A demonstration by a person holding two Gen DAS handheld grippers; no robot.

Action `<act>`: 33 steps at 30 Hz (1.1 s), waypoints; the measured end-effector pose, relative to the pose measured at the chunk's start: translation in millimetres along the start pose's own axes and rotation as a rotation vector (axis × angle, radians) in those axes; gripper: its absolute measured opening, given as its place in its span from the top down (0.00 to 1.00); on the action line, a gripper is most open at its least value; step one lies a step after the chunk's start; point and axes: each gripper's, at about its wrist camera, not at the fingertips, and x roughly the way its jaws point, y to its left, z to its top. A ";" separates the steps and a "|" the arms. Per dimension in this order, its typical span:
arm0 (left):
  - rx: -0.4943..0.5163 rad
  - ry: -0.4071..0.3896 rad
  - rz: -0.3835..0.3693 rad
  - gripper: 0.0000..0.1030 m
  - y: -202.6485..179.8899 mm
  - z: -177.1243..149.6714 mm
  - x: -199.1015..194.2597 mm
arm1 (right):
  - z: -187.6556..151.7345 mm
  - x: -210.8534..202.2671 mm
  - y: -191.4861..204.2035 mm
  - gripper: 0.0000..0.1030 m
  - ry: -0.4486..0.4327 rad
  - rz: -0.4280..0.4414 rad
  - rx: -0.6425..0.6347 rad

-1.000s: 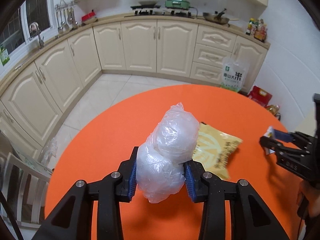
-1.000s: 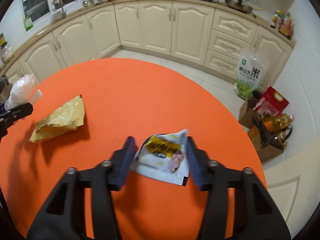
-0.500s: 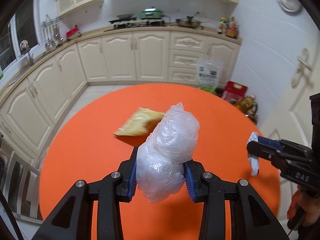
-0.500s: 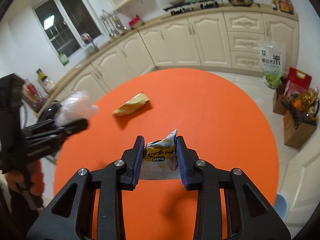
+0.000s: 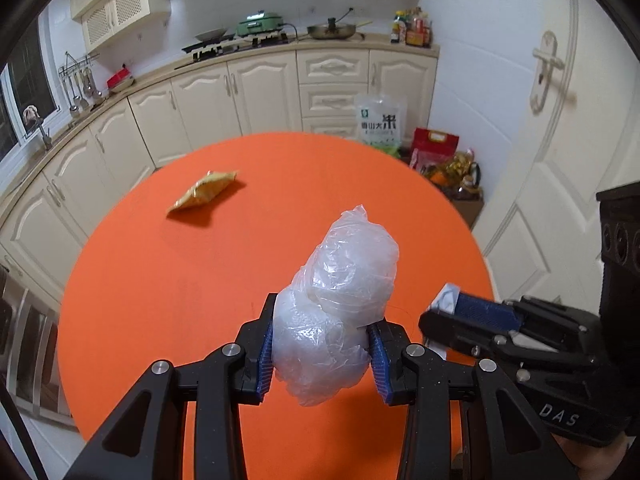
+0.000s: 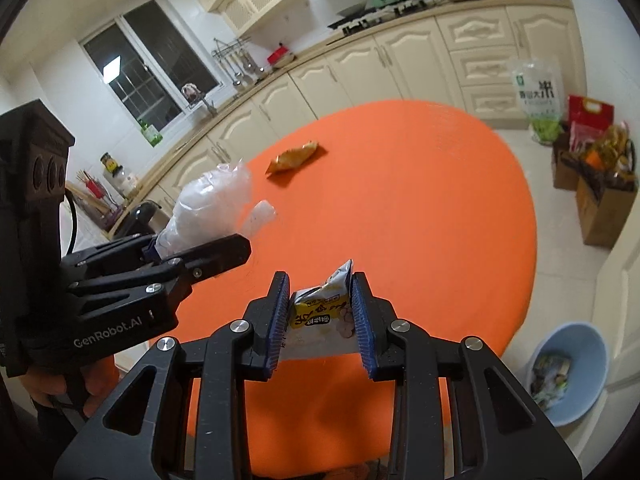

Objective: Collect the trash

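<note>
My left gripper (image 5: 320, 350) is shut on a crumpled clear plastic bag (image 5: 340, 304) and holds it above the near part of the round orange table (image 5: 160, 280). My right gripper (image 6: 320, 316) is shut on a white and yellow snack wrapper (image 6: 322, 312), also lifted above the table. The two grippers are side by side; each shows in the other's view: the right gripper (image 5: 440, 312) and the left gripper (image 6: 224, 252) with its bag (image 6: 212, 204). A yellow snack packet (image 5: 204, 196) lies flat on the far left of the table; it also shows in the right wrist view (image 6: 294, 156).
A light blue basin (image 6: 576, 368) holding some wrappers stands on the floor right of the table. Rice bag (image 5: 380, 122), red bag (image 5: 434, 146) and boxes sit by the cabinets. A white door (image 5: 560, 160) is on the right. Cabinets curve around the back.
Both grippers have lifted and pulled back toward the near edge of the table with their loads. They now sit closer together. The blue basin has come into the right wrist view.
</note>
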 end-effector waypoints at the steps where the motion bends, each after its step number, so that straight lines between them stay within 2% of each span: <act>1: 0.003 0.014 0.018 0.65 -0.3 -7.8 -0.5 | -2.8 -0.3 0.2 0.71 -0.002 -0.006 -0.001; 5: 0.006 0.044 0.020 0.65 -14.3 -4.1 7.5 | -3.6 -12.3 0.4 0.71 -0.038 -0.007 -0.002; 12: 0.010 0.044 -0.011 0.65 -24.9 6.5 10.8 | -10.0 -30.8 0.9 0.73 -0.089 0.007 0.009; 13: 0.009 0.052 -0.013 0.65 -25.2 5.9 12.7 | -13.4 -27.2 -1.4 0.81 -0.082 0.006 0.013; 14: 0.009 0.060 -0.021 0.65 -22.4 6.9 16.7 | -17.8 -22.8 -3.8 0.97 -0.072 0.009 0.016; 19: 0.019 0.091 -0.014 0.65 -15.3 10.7 39.0 | -35.1 -7.3 -9.5 0.98 -0.017 -0.006 0.013; 21: 0.003 0.094 -0.021 0.65 -12.4 11.5 43.0 | -37.5 -11.6 -13.6 0.90 -0.065 -0.009 0.037; 23: -0.006 0.091 -0.018 0.65 -6.1 11.8 40.6 | -39.2 -18.4 -11.3 0.48 -0.105 0.013 0.034; 25: -0.012 0.065 -0.025 0.65 0.9 10.5 31.9 | -39.9 -23.0 -3.5 0.28 -0.107 0.015 0.002; 26: -0.011 0.064 -0.016 0.65 4.6 9.3 29.5 | -39.8 -22.9 -1.5 0.27 -0.099 0.024 -0.011; 29: -0.025 0.051 0.005 0.65 11.4 1.2 21.7 | -43.1 -8.2 16.4 0.29 -0.034 -0.052 -0.101; 30: -0.028 0.053 0.002 0.65 12.0 -4.0 19.2 | -45.0 -1.4 20.6 0.32 -0.014 -0.067 -0.121; 32: -0.029 0.063 0.002 0.65 11.5 -10.1 20.3 | -48.6 11.1 26.8 0.46 0.013 -0.090 -0.142; 33: -0.029 0.068 0.005 0.65 12.0 -13.4 21.1 | -50.4 13.2 29.3 0.48 0.005 -0.110 -0.153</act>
